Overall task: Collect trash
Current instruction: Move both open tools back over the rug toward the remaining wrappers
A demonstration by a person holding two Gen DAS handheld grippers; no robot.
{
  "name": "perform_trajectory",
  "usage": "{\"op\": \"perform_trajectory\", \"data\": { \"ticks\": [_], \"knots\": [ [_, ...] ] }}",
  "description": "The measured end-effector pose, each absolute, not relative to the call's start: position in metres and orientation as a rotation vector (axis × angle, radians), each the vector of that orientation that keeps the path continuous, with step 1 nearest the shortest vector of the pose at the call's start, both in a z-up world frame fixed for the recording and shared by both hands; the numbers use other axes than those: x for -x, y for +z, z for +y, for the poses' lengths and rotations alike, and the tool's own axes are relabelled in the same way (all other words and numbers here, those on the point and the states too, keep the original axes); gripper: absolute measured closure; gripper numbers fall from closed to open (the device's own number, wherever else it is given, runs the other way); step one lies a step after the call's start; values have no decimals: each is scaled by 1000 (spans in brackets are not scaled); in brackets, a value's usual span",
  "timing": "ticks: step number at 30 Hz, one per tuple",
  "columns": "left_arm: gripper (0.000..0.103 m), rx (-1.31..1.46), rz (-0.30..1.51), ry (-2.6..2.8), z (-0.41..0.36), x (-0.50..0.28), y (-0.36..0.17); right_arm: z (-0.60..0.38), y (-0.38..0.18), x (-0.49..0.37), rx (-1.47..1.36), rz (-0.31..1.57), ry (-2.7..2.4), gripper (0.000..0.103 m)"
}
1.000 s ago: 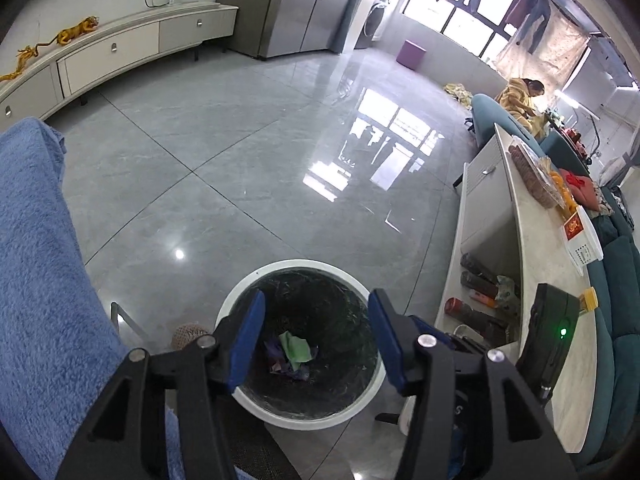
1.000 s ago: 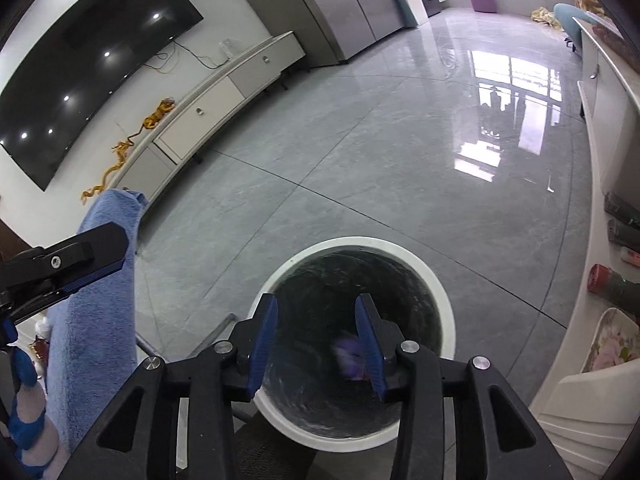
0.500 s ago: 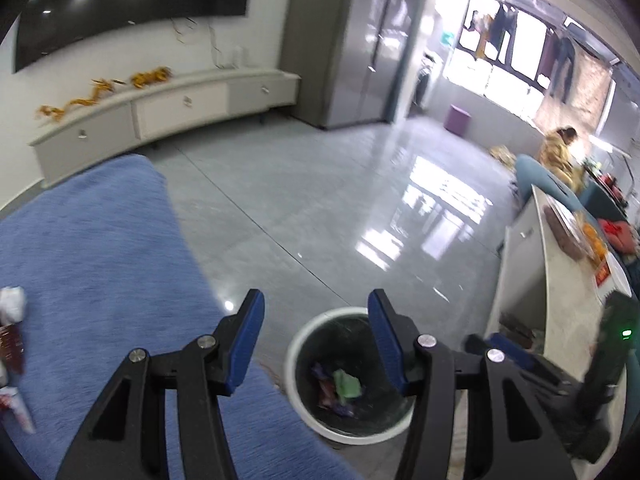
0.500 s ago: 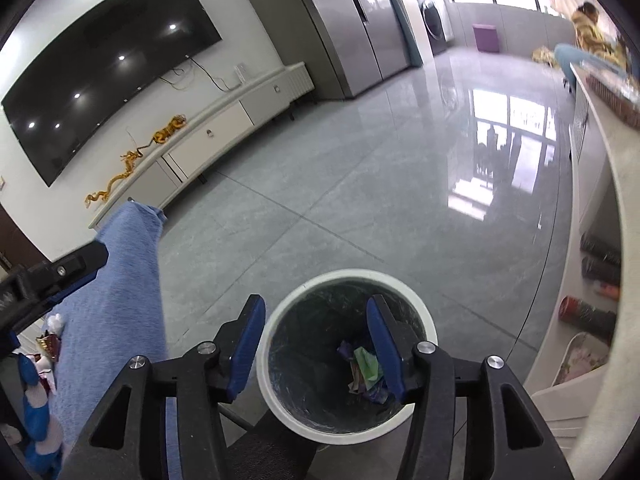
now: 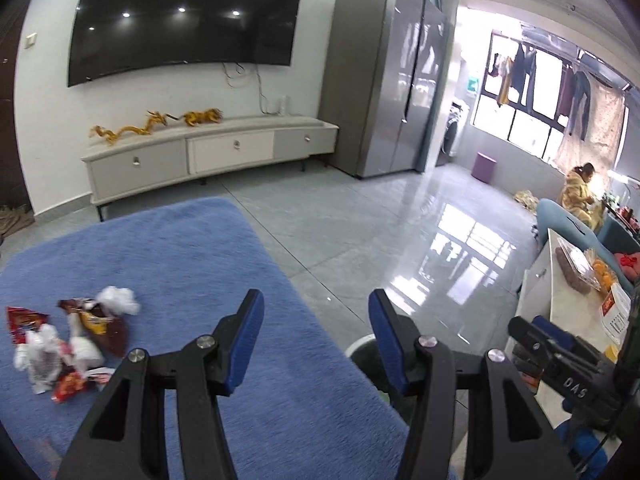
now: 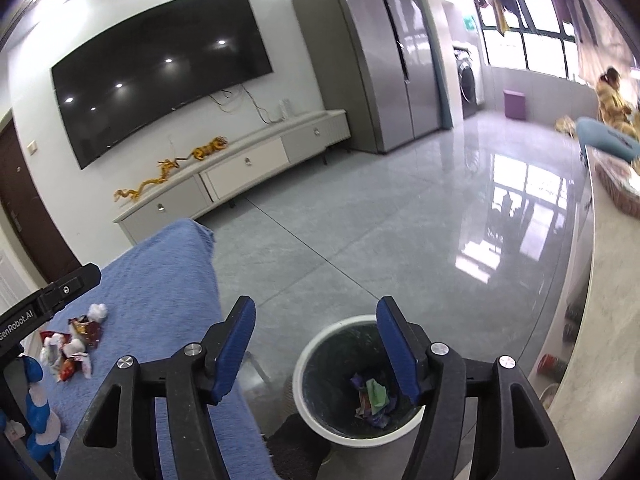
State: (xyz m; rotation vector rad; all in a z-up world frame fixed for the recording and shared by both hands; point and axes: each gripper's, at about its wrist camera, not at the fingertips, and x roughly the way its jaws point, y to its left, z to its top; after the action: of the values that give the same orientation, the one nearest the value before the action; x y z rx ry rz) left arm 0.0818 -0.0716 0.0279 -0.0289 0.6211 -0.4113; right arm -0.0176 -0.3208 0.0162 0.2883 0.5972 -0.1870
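A heap of wrappers and crumpled white paper [image 5: 68,344] lies on the blue cloth [image 5: 192,264], left of my left gripper [image 5: 316,320], whose jaws are opening with nothing between them. The same heap [image 6: 76,340] shows at the left of the right wrist view. A white-rimmed bin [image 6: 360,380] stands on the floor with coloured scraps [image 6: 374,394] inside. My right gripper [image 6: 316,328] hangs above the bin's left side, jaws opening and empty. The bin's rim [image 5: 362,346] peeks out behind the left gripper's right finger.
A pale counter [image 6: 612,280] with a snack tray runs along the right, shelves below it. The glossy grey floor [image 6: 400,220] stretches to a TV cabinet [image 5: 208,152] and a fridge [image 5: 384,80]. A person [image 5: 578,196] sits far right by the window.
Both grippers rose and tilted up from over the bin. The left one swung left over the blue cloth, bringing the trash heap into view. The right gripper's jaws widened after a purple scrap dropped into the bin.
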Motion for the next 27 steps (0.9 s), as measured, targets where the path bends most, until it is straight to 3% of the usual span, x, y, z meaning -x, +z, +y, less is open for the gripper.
{"op": "perform_trajectory", "data": {
  "ticks": [4,27],
  "knots": [
    [38,74,585,-367,-46,-70,40,-307,32,26,-248,564,-174,40],
    [33,83,391,-55,47,-6,74,-223,77,50,-91,427,-39,34]
  ]
}}
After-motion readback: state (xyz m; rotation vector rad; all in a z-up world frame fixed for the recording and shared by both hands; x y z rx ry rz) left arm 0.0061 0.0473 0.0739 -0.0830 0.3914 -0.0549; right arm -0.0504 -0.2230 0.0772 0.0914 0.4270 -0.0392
